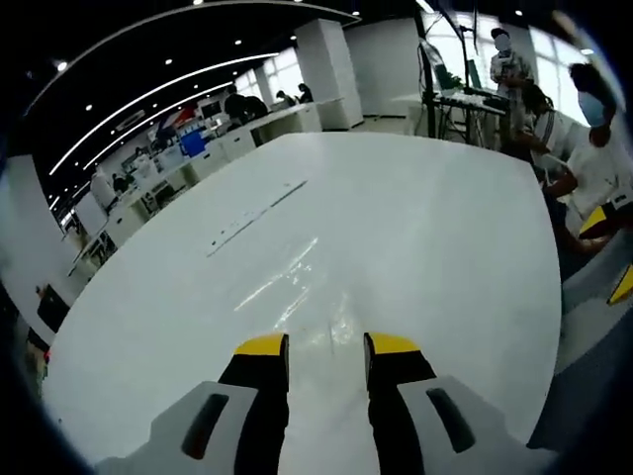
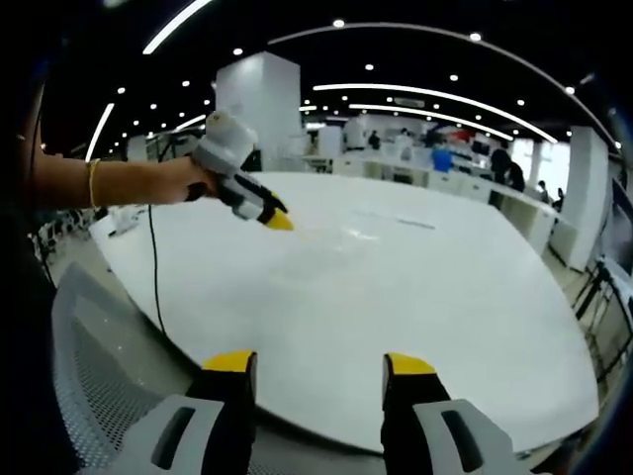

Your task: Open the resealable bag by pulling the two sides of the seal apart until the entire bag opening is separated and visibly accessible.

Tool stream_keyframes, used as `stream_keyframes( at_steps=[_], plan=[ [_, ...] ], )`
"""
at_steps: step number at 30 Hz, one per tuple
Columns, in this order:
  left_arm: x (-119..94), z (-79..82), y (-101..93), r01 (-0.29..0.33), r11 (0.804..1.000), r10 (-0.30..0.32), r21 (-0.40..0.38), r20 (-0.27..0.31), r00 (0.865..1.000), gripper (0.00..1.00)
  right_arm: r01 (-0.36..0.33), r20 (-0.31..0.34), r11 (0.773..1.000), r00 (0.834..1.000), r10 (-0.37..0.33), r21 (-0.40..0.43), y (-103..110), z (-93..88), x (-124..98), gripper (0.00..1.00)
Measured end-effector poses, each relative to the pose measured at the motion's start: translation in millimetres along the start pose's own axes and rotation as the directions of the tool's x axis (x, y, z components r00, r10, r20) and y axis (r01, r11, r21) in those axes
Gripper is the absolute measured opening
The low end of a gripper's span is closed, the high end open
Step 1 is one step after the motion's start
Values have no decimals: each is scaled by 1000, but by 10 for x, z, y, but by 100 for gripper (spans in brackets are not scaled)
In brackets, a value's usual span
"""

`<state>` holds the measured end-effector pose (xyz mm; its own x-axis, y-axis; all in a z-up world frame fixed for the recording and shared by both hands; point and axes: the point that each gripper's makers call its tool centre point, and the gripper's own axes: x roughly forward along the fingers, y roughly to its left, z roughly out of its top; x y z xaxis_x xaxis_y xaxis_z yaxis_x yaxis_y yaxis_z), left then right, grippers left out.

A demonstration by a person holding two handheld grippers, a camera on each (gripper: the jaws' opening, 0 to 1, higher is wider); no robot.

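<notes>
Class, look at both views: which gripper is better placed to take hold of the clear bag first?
Left. The left gripper hovers right over the clear bag on the white table; the right gripper hangs back beyond the table's edge.

A large white table [image 1: 415,228] with a glossy top takes up the middle of both views; a thin pale strip [image 1: 255,215] lies on it toward the upper left of the left gripper view. Rows of white desks [image 1: 188,163] run along the upper left. People [image 1: 593,148] stand and sit at the upper right. A grey mesh chair [image 2: 99,376] sits lower left in the right gripper view, with ceiling light strips [image 2: 415,91] overhead.
</notes>
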<state>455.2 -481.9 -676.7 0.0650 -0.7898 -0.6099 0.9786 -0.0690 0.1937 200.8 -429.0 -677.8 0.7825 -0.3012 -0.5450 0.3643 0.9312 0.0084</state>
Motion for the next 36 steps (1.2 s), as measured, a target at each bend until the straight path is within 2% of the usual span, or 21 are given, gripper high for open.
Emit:
stream_keyframes(
  at_steps=[2,8,12,13,17,22,26,28,29,31,36],
  plan=[
    [-101,-24,4,0,1000,0,-11,18,1000,32,-3,0,1000,1000,3,1,4,0,0,49],
    [-355,-183,0,11,1000,-11,2,19,1000,44,-7,0,1000,1000,7,-1,10,-4,1,49],
    [-541,-231,-26,14,1000,-13,-25,45,999,52,-10,-1,1000,1000,10,-9,21,-10,5,50],
    [-576,-254,-41,20,999,-18,-32,44,999,52,-10,-1,1000,1000,10,-9,22,-10,5,50],
    [-756,-407,-113,39,998,-38,-52,26,999,45,-12,-5,1000,1000,12,-18,30,-23,13,51],
    [-968,-522,-137,27,996,-24,-90,34,999,58,-21,1,1000,1000,21,-15,46,-14,11,51],
    [-1127,-647,-196,25,994,-23,-110,22,1000,63,-31,1,999,1000,31,-26,66,-20,12,51],
    [-1201,-666,-236,29,992,-23,-126,49,999,65,-36,-2,999,999,36,-34,77,-24,12,51],
    [-1245,-607,-236,19,993,-7,-118,108,994,66,-38,-1,999,999,38,-38,80,-24,11,51],
    [-1332,-542,-210,-22,994,40,-105,171,985,67,-42,0,998,999,42,-41,87,-24,10,51],
    [-1476,-541,-301,-23,988,58,-155,221,974,74,-44,3,998,999,44,-41,95,-21,7,51]
  ],
)
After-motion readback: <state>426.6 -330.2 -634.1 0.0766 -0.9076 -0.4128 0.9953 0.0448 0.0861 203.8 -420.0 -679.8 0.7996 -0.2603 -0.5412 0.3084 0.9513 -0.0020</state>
